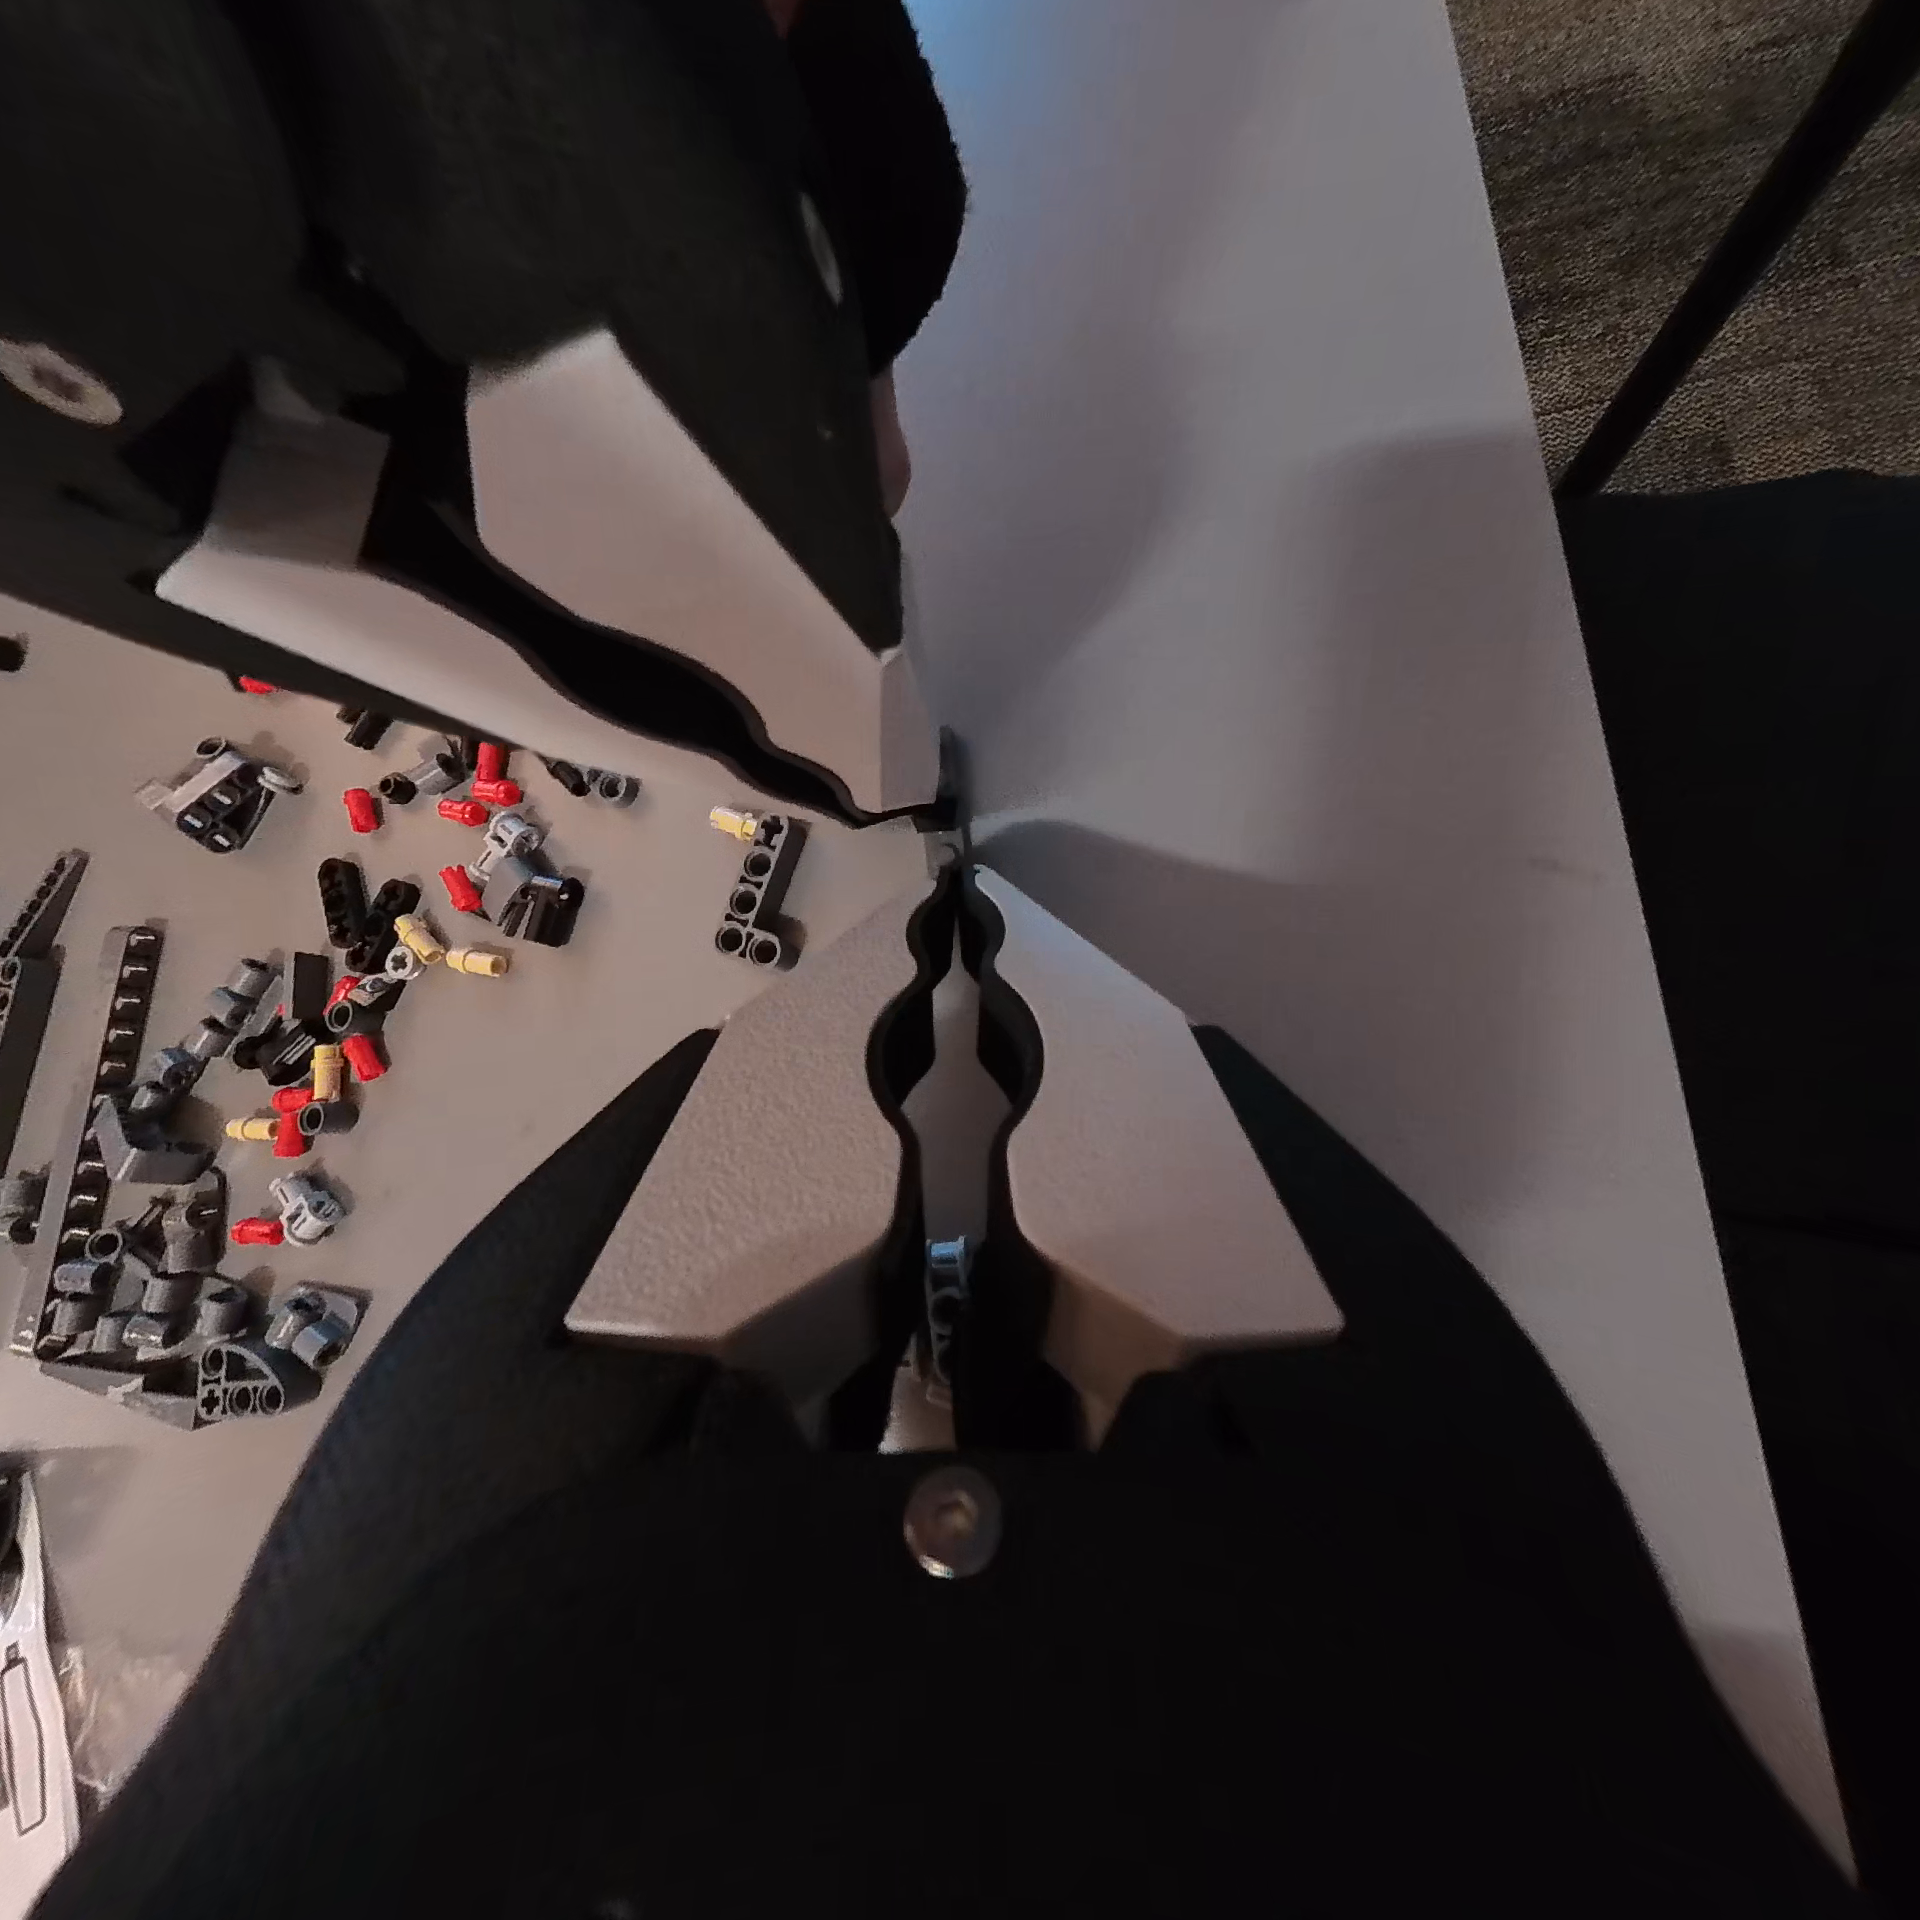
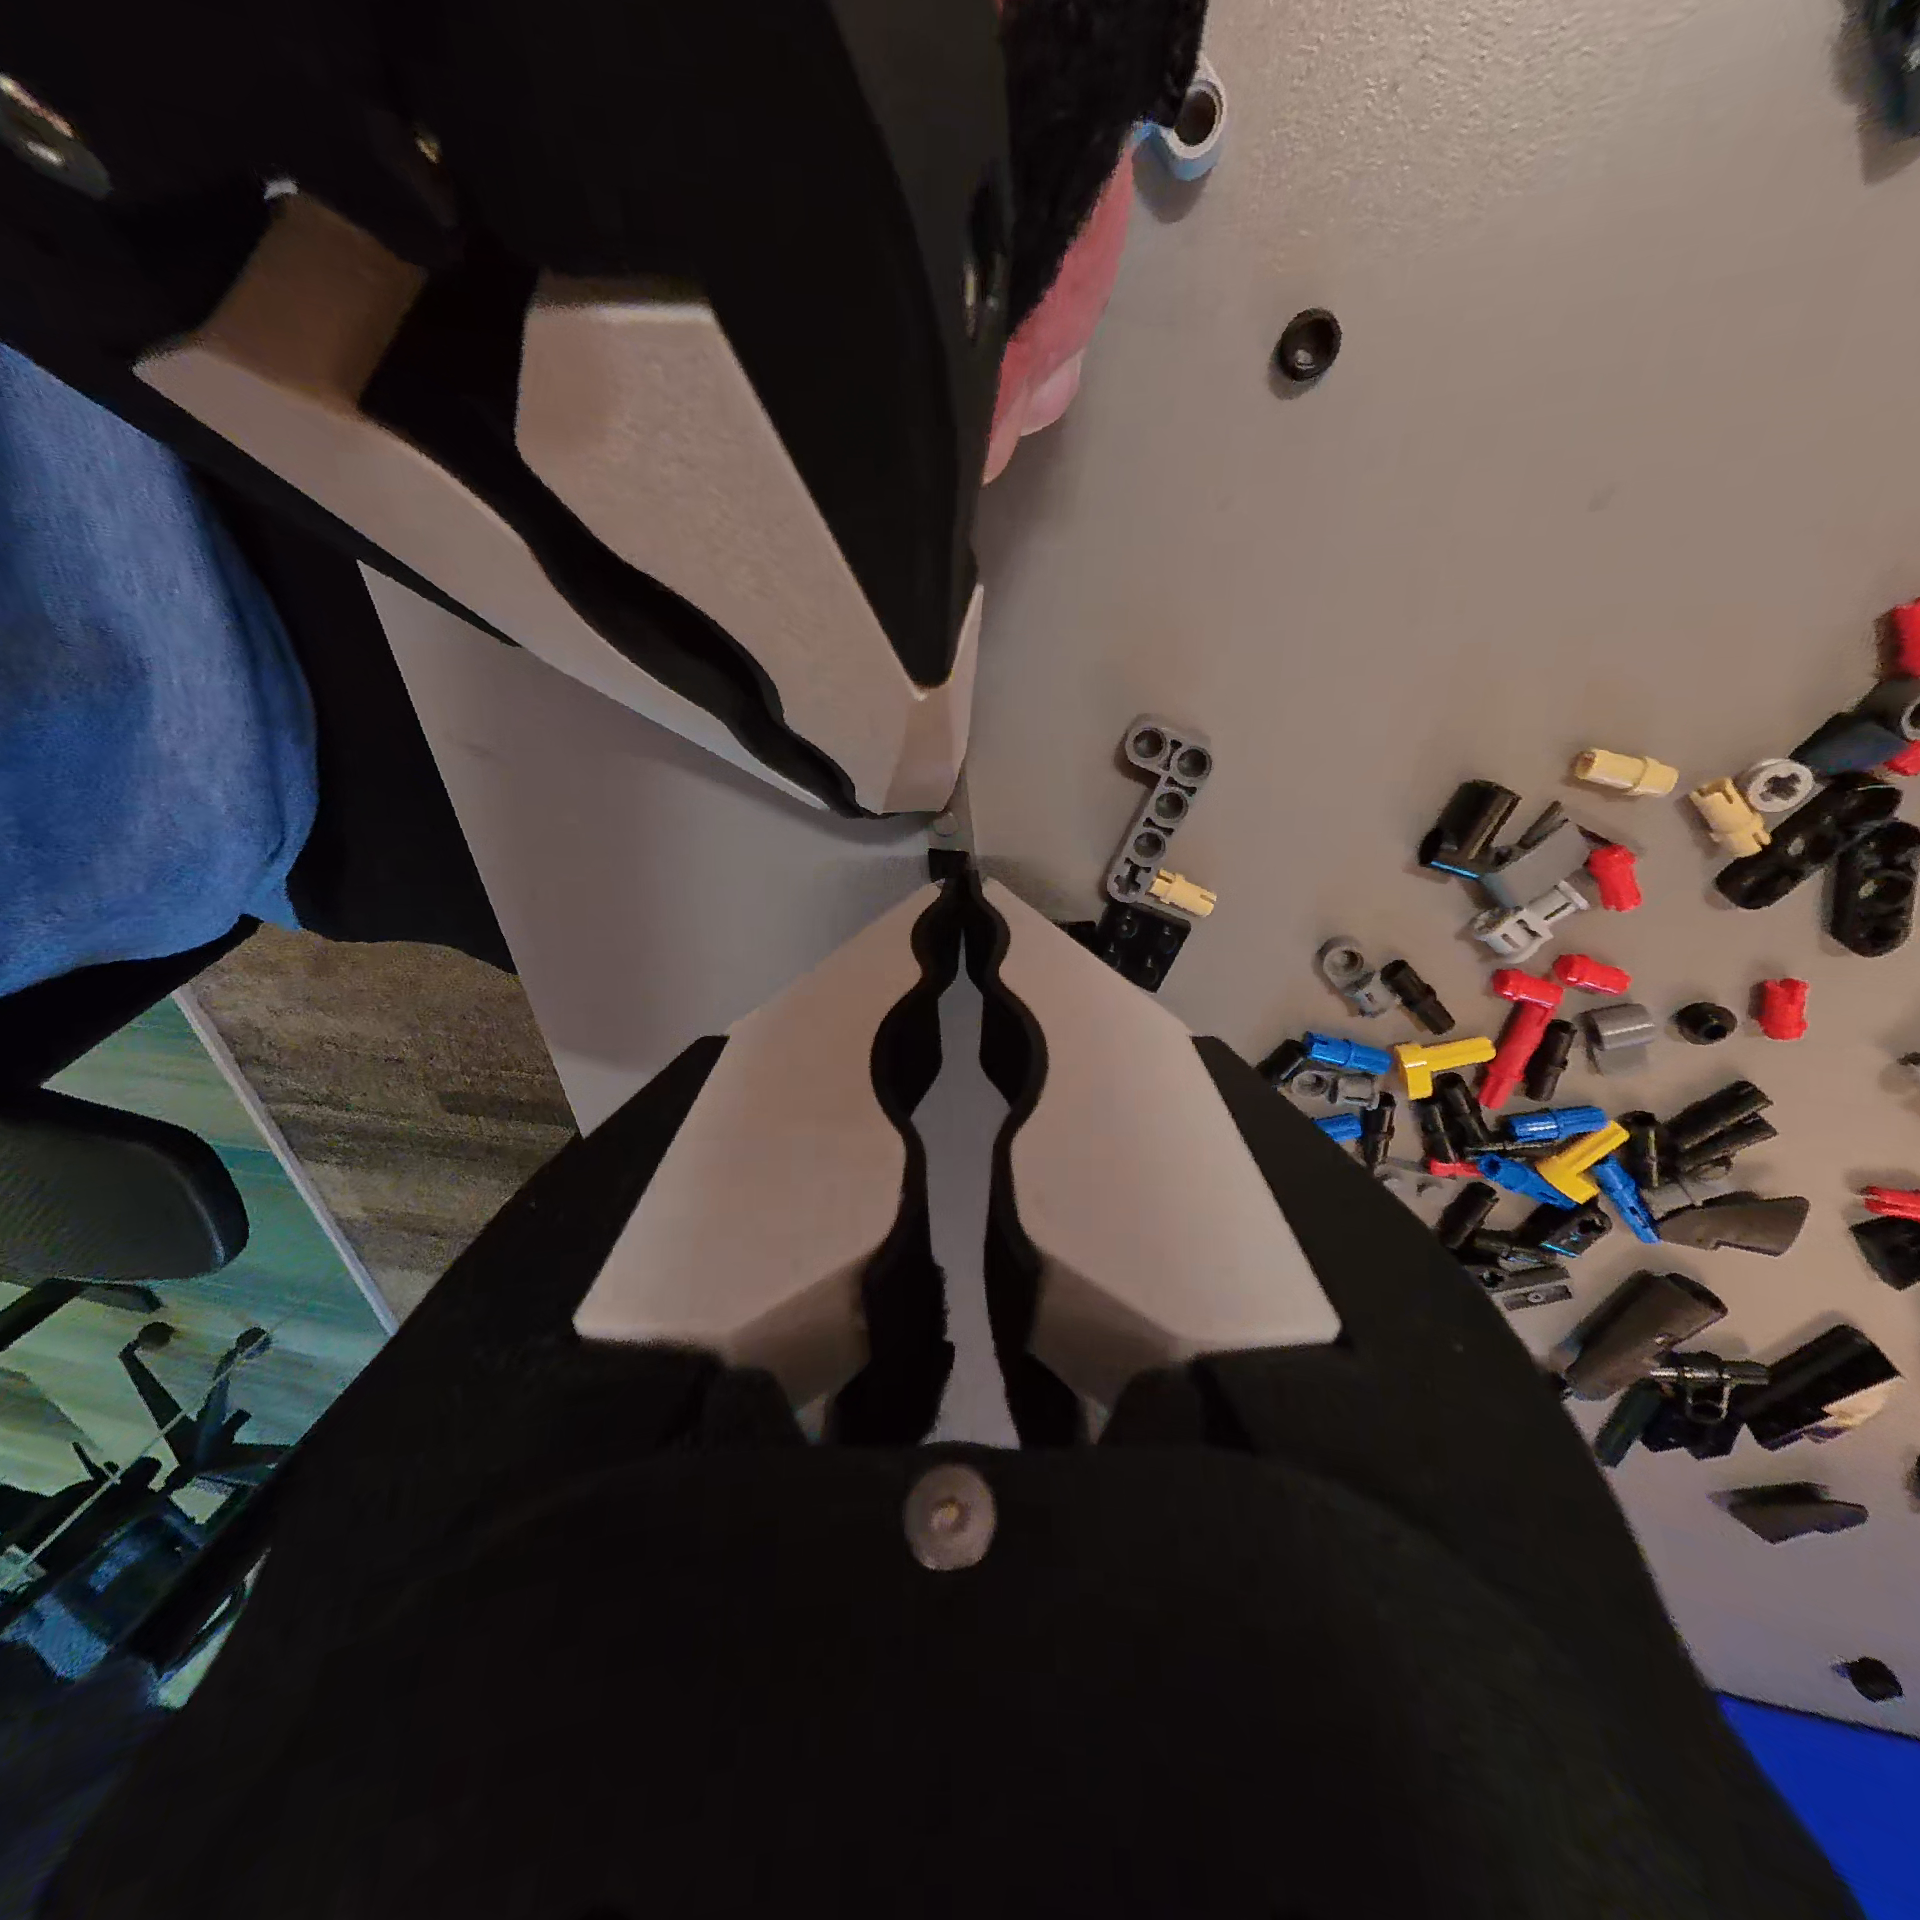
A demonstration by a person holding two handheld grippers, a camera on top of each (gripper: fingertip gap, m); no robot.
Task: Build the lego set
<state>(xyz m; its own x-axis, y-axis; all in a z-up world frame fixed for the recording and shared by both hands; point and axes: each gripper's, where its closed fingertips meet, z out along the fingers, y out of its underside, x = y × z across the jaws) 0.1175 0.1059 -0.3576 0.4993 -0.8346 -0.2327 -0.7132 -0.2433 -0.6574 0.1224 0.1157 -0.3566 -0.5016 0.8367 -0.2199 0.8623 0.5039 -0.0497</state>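
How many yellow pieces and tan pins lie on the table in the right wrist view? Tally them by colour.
Yellow pieces: 2
Tan pins: 3
Total: 5

Loose pieces (image 2: 1558, 1101) crowd one side; table edge (image 1: 1351, 520) lies bare.

My left gripper (image 1: 951, 883) and right gripper (image 2: 951, 888) match: black textured bodies, pale grey wedge-shaped fingers (image 1: 769, 1143) edged with wavy black rubber pads (image 2: 914, 1039), and one silver screw (image 1: 951, 1527) at the centre base. I wear a black fuzzy sleeve (image 1: 582, 156) and blue trousers (image 2: 125, 675).
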